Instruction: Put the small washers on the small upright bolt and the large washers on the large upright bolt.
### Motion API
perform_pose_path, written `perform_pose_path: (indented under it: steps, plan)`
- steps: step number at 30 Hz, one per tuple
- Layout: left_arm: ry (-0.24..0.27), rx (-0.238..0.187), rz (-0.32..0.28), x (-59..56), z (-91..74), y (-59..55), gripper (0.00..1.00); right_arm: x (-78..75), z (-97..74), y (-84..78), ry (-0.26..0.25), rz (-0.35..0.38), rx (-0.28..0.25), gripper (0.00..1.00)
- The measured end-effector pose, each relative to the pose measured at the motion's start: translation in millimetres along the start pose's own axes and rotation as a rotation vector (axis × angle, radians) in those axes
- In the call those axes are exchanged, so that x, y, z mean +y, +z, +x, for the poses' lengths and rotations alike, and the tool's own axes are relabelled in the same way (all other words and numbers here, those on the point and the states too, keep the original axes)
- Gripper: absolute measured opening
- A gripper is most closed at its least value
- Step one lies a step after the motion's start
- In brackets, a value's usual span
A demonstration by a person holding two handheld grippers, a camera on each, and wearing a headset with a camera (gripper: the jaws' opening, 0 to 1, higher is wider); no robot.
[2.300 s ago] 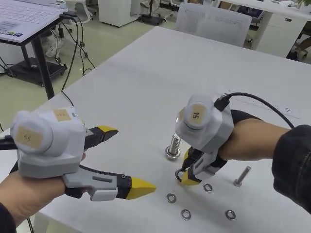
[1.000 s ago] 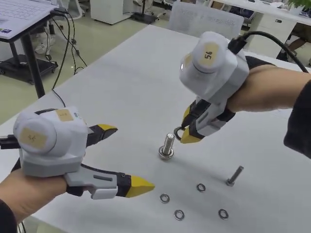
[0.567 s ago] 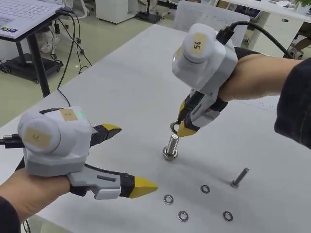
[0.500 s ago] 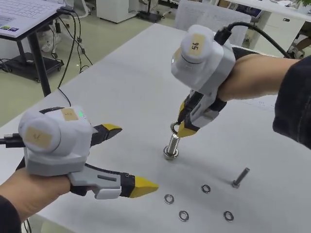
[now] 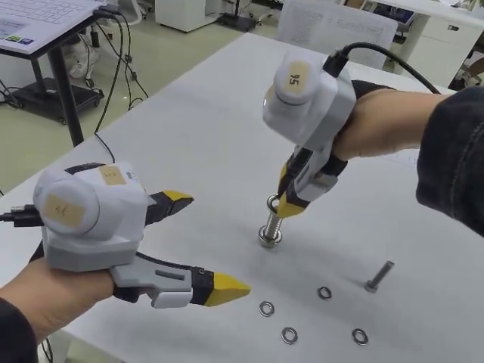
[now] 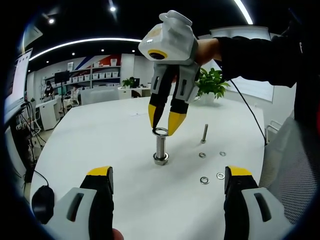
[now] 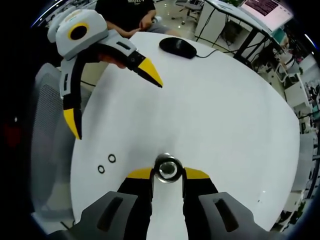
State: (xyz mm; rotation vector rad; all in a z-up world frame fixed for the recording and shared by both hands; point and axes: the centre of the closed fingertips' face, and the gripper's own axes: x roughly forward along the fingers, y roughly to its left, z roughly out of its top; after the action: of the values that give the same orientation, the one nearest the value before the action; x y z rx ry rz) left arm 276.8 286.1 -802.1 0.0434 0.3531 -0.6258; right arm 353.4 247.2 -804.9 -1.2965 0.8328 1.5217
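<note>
The large bolt stands upright mid-table. My right gripper is shut on a large washer, held level at the bolt's tip, with the jaws pointing down. Right of it the small bolt stands on the table. Several small washers lie flat near the front edge, among them one closest to my left gripper and one furthest right. My left gripper hovers open at the front left, holding nothing.
A laptop sits on a side stand beyond the table's left edge, with cables hanging under it. A grey chair stands at the far side. A black mouse lies on the table behind my left gripper.
My right gripper rose from the table beside the large bolt with the washer, moved over the bolt and came down to its tip. The left gripper stayed put, open.
</note>
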Motion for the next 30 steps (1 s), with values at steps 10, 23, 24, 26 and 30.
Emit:
perform_pose_path:
  steps: [10, 23, 24, 26, 30]
  plan:
    - [0.002, 0.002, -0.003, 0.2, -0.6, -1.5, 0.92, 1.7, 6.0, -3.0, 0.007, 0.003, 0.015, 0.23]
    - [0.005, 0.004, -0.004, 0.7, -1.3, -3.4, 0.92, 3.1, 12.9, -3.7, 0.016, 0.011, 0.020, 0.23]
    - [0.006, 0.004, -0.004, 1.0, -1.5, -3.5, 0.92, 3.2, 13.4, -4.1, 0.018, 0.013, 0.020, 0.23]
    - [0.006, 0.003, -0.005, 1.1, -1.6, -3.4, 0.92, 3.3, 14.2, -4.1, 0.019, 0.016, 0.019, 0.23]
    - [0.006, 0.004, -0.004, 0.7, -1.5, -3.2, 0.92, 3.8, 16.6, -5.0, 0.024, 0.021, 0.021, 0.23]
